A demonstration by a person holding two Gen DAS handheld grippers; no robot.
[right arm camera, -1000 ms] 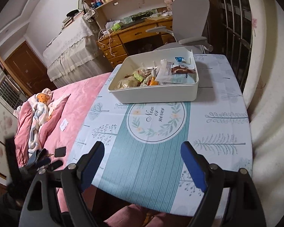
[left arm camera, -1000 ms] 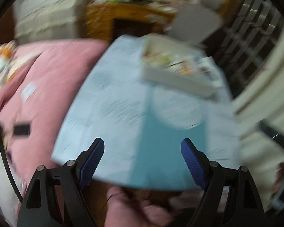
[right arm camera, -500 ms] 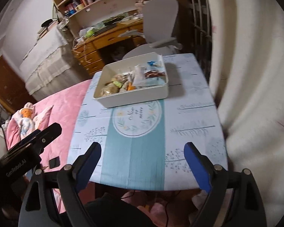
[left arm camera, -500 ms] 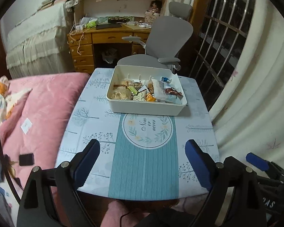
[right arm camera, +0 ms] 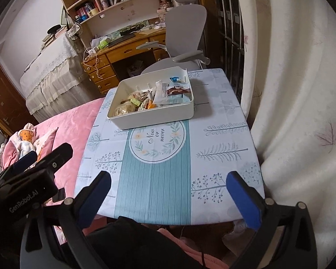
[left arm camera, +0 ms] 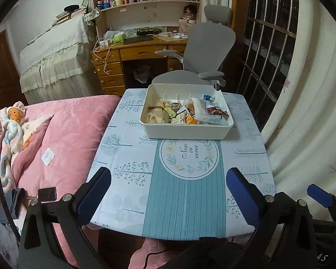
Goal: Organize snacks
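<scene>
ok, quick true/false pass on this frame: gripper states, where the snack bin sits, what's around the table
1. Both grippers are open and hold nothing. True: the left gripper and right gripper have their jaws spread wide over the tablecloth.
2. The white bin sits at the near edge of the table. False: it sits toward the far side, just beyond the round "Now or never" print.
3. The bin is empty. False: it holds snack packets.
4. A grey office chair stands behind the table. True.
5. The pink blanket lies right of the table. False: it is on the left.
</scene>
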